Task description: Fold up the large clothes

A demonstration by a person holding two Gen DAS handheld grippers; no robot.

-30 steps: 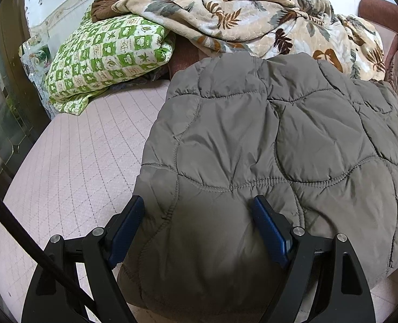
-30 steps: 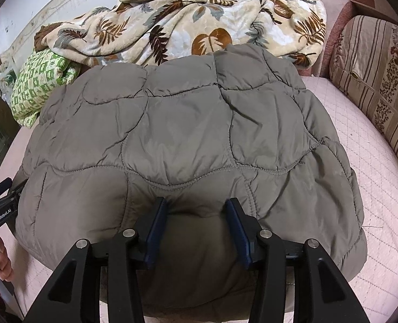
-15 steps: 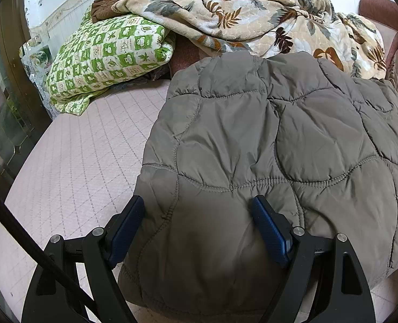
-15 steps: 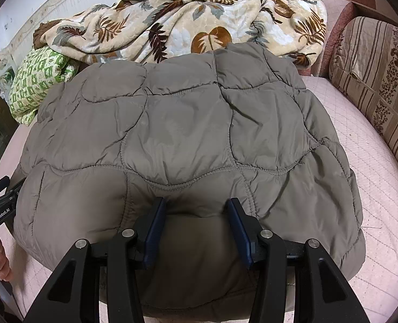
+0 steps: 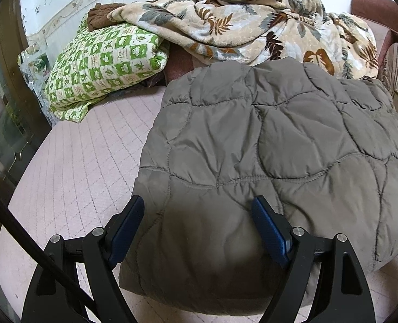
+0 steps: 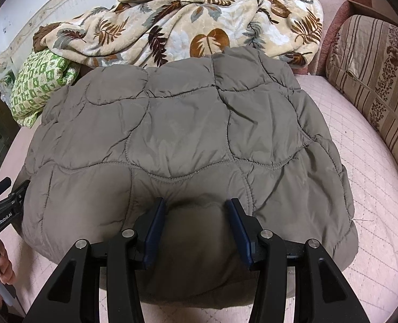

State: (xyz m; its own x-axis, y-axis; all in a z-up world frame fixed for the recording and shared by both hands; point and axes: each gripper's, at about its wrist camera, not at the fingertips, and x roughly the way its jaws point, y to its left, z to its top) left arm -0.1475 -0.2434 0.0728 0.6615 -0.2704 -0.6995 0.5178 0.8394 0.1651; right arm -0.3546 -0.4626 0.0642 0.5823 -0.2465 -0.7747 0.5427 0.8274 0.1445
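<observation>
So we've got the quilted jacket [image 6: 188, 140] lying folded on the bed [image 6: 360, 145], puffy bundle running wider side-to-side than front-to-back, its near edge right under us and the rest stretching away toward the leaf-print blanket [image 6: 188, 27]. The left hand-held gripper [image 5: 199, 223] sits at the jacket's left near corner, jaws wide, padding bulging between them, though we can't tell if they're really pinching. The right hand-held gripper [image 6: 196, 226] is mid-edge with its jaws narrower, squeezing a hump of fabric. Both are about equally near, so our guess is the next fold goes away from us.
</observation>
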